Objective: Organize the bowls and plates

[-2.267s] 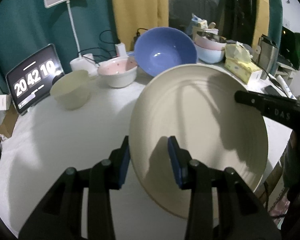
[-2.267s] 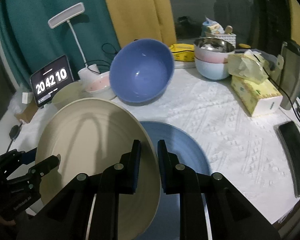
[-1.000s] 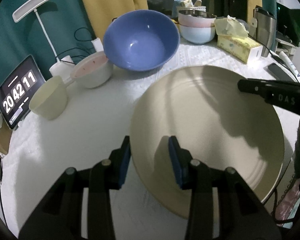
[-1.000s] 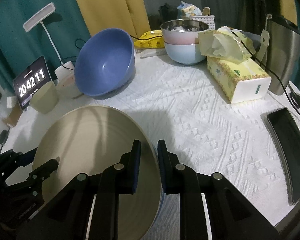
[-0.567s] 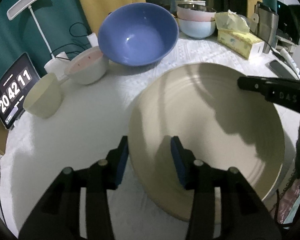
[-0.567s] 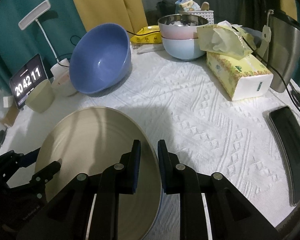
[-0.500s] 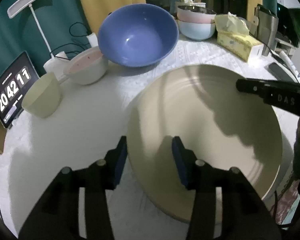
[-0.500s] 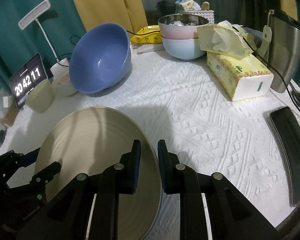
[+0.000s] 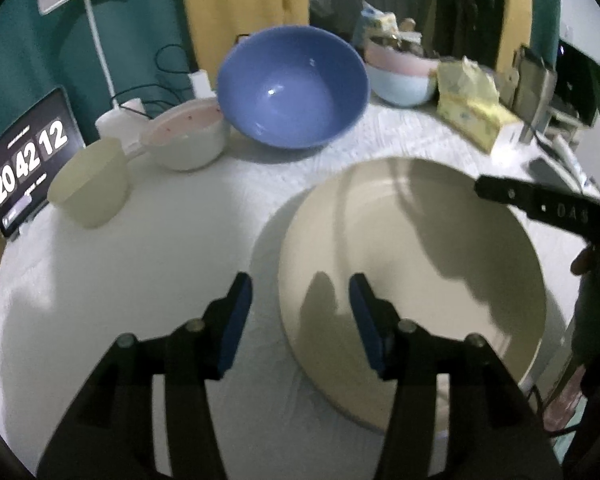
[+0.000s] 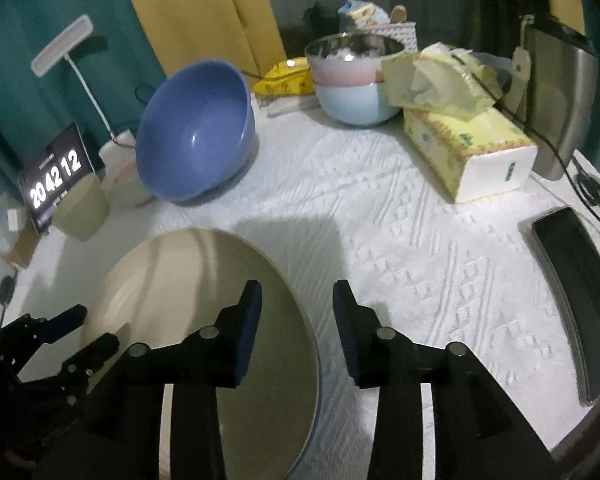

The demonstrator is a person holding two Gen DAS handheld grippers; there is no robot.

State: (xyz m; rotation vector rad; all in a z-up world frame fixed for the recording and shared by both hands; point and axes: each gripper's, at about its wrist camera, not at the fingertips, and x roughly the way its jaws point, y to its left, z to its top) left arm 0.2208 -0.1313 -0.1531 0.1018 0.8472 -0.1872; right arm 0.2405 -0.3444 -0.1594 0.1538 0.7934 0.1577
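Cream glazed ceramic, the large round plate [image 9: 412, 280] now lies flat near the front edge of the white textured tabletop [image 10: 400, 220]; a second ago both tools pinched its rim, and 2.3 s ago we saw it held tilted above a blue plate. A thin blue edge [image 10: 318, 364] peeks from under its right side in the right wrist view, so we think it rests on that blue plate, though the edge is too slim to be sure.

Our left hand-held gripper [image 9: 300, 312] has let go: its blue-padded fingers are spread wide, straddling the plate's left rim without touching it, one pad over the cloth and the other over the plate. Our right hand-held gripper [image 10: 297, 320] is likewise spread apart, its left finger above the plate's right rim and its right finger over bare cloth.

Beyond the plate, well apart, the big blue bowl [image 9: 292, 88] sits tilted, leaning against the pink-lined white bowl [image 9: 188, 140], with the small cream cup [image 9: 88, 184] just beside that. The stacked pink and pale blue bowls [image 10: 354, 84] stand at the back near the yellow tissue box [image 10: 464, 148]. The tablet clock [image 9: 24, 160] has advanced to 20 42 12.
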